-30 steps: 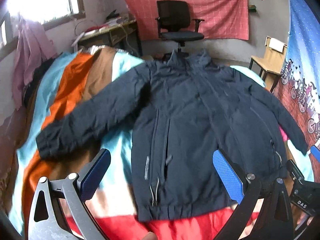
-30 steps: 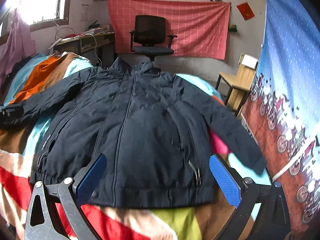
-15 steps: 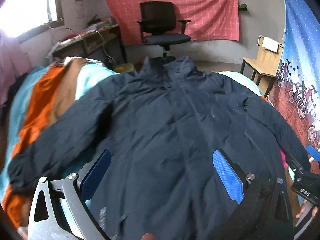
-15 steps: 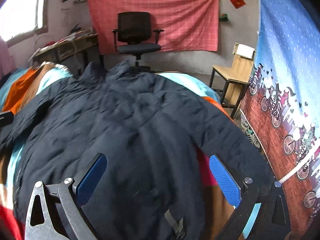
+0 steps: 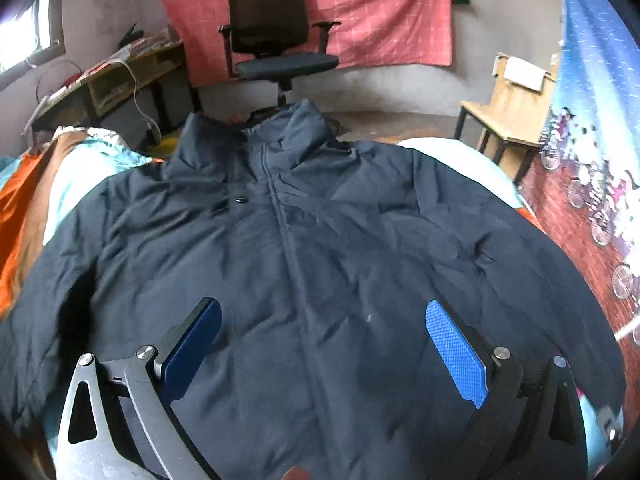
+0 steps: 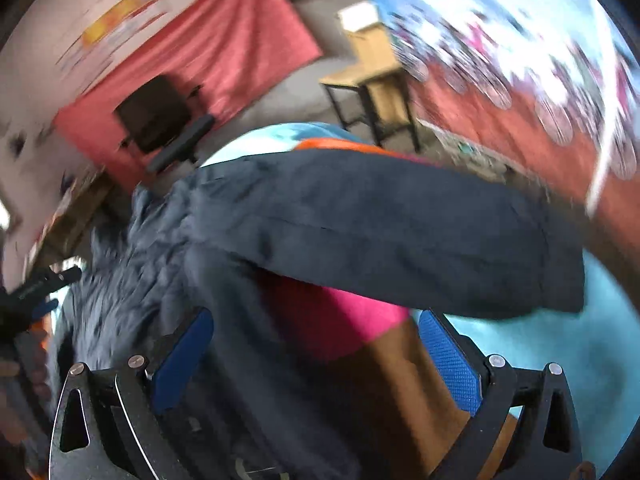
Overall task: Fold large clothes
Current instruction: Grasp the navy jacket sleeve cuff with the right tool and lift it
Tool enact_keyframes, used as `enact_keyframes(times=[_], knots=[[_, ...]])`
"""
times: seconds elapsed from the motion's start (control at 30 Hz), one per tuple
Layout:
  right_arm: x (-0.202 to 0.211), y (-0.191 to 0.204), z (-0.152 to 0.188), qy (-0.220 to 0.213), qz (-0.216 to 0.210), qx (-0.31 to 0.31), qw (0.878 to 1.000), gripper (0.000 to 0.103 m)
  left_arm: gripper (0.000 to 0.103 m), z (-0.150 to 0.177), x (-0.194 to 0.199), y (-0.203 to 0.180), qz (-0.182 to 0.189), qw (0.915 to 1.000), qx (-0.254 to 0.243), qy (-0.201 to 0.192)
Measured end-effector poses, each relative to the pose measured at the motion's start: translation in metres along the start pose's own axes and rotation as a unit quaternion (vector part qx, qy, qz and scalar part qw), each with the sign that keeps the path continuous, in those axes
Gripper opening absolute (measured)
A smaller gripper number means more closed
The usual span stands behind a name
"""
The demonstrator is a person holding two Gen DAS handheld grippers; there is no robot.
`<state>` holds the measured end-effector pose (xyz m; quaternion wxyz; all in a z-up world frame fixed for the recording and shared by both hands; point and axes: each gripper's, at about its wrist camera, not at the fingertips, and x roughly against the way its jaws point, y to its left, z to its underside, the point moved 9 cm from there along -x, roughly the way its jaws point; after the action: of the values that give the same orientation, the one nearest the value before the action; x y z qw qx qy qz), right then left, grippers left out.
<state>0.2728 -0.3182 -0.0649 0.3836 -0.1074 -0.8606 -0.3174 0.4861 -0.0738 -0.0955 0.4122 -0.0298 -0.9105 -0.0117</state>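
1. Both cameras have pushed forward over the jacket since a second ago; its hem has dropped out of the left view, and the right view has swung onto the right sleeve.
2. That jacket lies zipped and face-up, spread on the bed, sleeves out.
3. To fold well, I judge the sleeve should be gripped near the cuff and laid flat across the chest.
4. Left hand-held gripper: fingers wide apart over the chest, holding nothing.
5. Right hand-held gripper: fingers likewise apart, empty, just short of the sleeve.
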Motion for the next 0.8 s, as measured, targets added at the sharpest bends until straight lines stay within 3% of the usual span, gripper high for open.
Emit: enact_keyframes(times=[0.1, 0.3, 0.5, 0.63, 0.67, 0.73, 0.8], knots=[[-0.010, -0.029, -0.002, 0.011, -0.012, -0.089, 0.996, 0.103, 0.100, -0.010, -0.033, -0.008, 0.004, 0.9996, 0.018, 0.022], [-0.003, -0.062, -0.025, -0.050, -0.035, -0.192, 0.980, 0.103, 0.100, -0.038, -0.088, -0.031, -0.001, 0.9992, 0.018, 0.036], [-0.008, -0.085, -0.055, -0.080, -0.009, -0.239, 0.968, 0.098, 0.100, -0.051, -0.128, -0.062, 0.009, 0.9983, -0.001, 0.057], [-0.015, -0.091, -0.063, -0.079, 0.020, -0.245, 0.966, 0.073, 0.100, -0.046, -0.148, -0.076, 0.010, 0.9968, -0.015, 0.077], [-0.015, -0.096, -0.066, -0.077, 0.029, -0.249, 0.965, 0.061, 0.100, -0.044, -0.152, -0.077, 0.006, 0.9964, -0.017, 0.083], [-0.019, -0.097, -0.065, -0.073, 0.050, -0.251, 0.964, 0.045, 0.100, -0.036, -0.162, -0.080, 0.004, 0.9952, -0.025, 0.095], [-0.020, -0.099, -0.070, -0.071, 0.050, -0.247, 0.965, 0.037, 0.100, -0.029, -0.170, -0.080, -0.005, 0.9936, -0.034, 0.107]])
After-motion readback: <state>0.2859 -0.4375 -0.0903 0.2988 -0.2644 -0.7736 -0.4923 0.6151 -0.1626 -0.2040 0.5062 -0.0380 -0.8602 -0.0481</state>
